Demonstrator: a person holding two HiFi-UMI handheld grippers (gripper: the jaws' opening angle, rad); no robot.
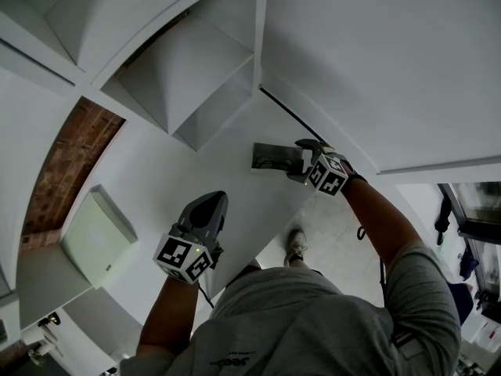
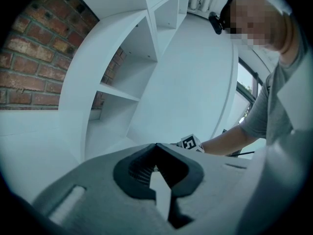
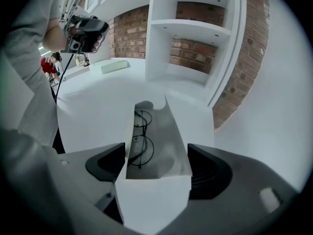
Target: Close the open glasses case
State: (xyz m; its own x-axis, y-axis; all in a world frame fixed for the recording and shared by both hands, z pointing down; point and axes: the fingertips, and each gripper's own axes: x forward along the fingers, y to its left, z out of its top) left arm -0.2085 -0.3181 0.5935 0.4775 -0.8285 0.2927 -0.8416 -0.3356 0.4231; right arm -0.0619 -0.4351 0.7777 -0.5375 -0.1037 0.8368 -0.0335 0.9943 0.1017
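An open white glasses case [image 1: 270, 157] lies on the white table [image 1: 156, 163], to the right of the table's middle. In the right gripper view, its grey inside [image 3: 168, 131] holds thin dark-framed glasses [image 3: 141, 142]. The case's near white flap [image 3: 154, 199] lies between the jaws of my right gripper [image 3: 156, 163]. That gripper [image 1: 298, 164] points down at the case's near end with its jaws wide apart. My left gripper [image 1: 213, 200] hovers over the table closer to the person, apart from the case. Its tips [image 2: 156, 148] meet on nothing.
A pale flat box [image 1: 98, 237] lies at the table's left end. White shelving [image 1: 180, 77] stands along the far side, with a brick wall [image 1: 66, 163] behind it. The table's near edge [image 1: 258, 245] runs beside the person's shoe [image 1: 295, 245] on the floor.
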